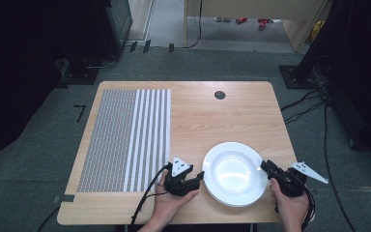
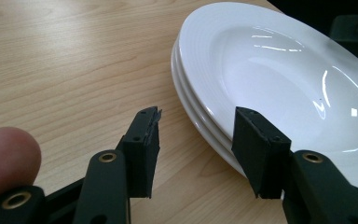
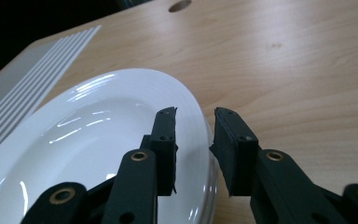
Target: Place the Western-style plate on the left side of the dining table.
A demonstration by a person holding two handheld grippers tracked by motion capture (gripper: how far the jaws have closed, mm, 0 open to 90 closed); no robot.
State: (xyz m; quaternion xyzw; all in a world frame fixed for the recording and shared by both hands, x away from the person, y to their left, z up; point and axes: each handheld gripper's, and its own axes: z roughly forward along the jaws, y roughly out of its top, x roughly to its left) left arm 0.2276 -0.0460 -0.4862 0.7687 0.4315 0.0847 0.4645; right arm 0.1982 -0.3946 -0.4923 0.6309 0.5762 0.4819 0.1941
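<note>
Round white plates [image 1: 234,173] (seemingly 3) flat, bowl upward

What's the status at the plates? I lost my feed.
Left gripper open astride the near rim of the stacked white plates. Right gripper open over the opposite rim, not clamped. Striped mat well clear.

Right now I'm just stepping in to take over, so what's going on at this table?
A person holds a gripper in each hand at a stack of white plates near the front edge of the wooden table. The left gripper sits at the stack's left edge, the right gripper straddles the top plate's right rim. Neither pair of jaws presses on the rim yet. A striped mat lies to the left.
</note>
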